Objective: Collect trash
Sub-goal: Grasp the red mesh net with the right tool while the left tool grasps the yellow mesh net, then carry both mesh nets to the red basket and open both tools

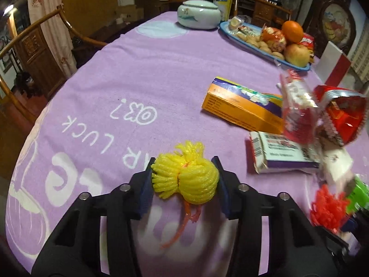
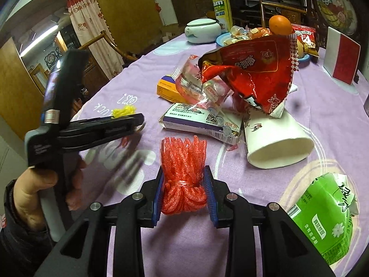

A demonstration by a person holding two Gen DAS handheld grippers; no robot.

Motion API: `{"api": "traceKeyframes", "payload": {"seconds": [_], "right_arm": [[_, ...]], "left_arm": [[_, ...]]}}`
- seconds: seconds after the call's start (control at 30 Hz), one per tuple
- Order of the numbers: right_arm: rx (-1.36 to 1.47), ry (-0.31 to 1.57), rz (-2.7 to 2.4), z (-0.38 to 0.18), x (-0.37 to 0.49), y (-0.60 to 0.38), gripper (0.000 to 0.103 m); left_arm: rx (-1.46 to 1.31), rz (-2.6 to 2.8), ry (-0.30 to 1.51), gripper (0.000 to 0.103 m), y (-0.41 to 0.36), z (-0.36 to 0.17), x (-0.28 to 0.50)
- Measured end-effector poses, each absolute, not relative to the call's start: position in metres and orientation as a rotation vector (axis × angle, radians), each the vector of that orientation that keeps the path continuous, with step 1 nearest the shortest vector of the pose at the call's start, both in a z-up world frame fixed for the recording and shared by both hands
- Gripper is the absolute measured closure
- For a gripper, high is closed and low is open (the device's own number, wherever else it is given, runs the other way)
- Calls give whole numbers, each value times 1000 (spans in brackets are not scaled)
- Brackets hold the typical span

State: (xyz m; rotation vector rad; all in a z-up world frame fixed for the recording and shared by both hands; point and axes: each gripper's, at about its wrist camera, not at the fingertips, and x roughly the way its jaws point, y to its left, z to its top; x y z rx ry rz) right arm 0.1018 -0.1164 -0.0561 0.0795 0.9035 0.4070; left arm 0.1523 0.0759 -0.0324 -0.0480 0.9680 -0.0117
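While the left gripper [image 1: 184, 175] clamps a yellow foam net [image 1: 185, 176], the right gripper [image 2: 184, 191] clamps a red foam net [image 2: 183, 180]; ahead, a tipped paper cup [image 2: 276, 143] beneath a red snack bag [image 2: 251, 69].

Desk cloth [image 1: 138, 73]: matt purple fabric, soft nap. Yellow net [image 1: 186, 175] & red net [image 2: 183, 177]: spongy foam mesh, matt. Red bag [image 2: 258, 69]: glossy crinkled foil. Cup [image 2: 276, 143]: smooth matt paper. Jar [image 1: 198, 13]: glazed ceramic, shiny. Tools: matt black plastic w/ metal pins.
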Motion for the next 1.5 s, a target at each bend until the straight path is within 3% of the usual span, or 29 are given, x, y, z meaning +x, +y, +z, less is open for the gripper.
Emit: {"api": "traceKeyframes", "payload": {"seconds": [0.23, 0.5, 1.1, 1.5], "right_arm": [[60, 867, 419, -49, 93, -112, 70], [21, 898, 439, -54, 87, -93, 71], [-37, 769, 650, -9, -30, -27, 71], [-162, 747, 878, -1, -85, 67, 71]], "left_arm": [[-25, -18, 830, 57, 91, 6, 80], [-81, -17, 811, 57, 118, 9, 13], [-112, 15, 707, 58, 158, 32, -81], [-174, 208, 627, 58, 236, 54, -149]]}}
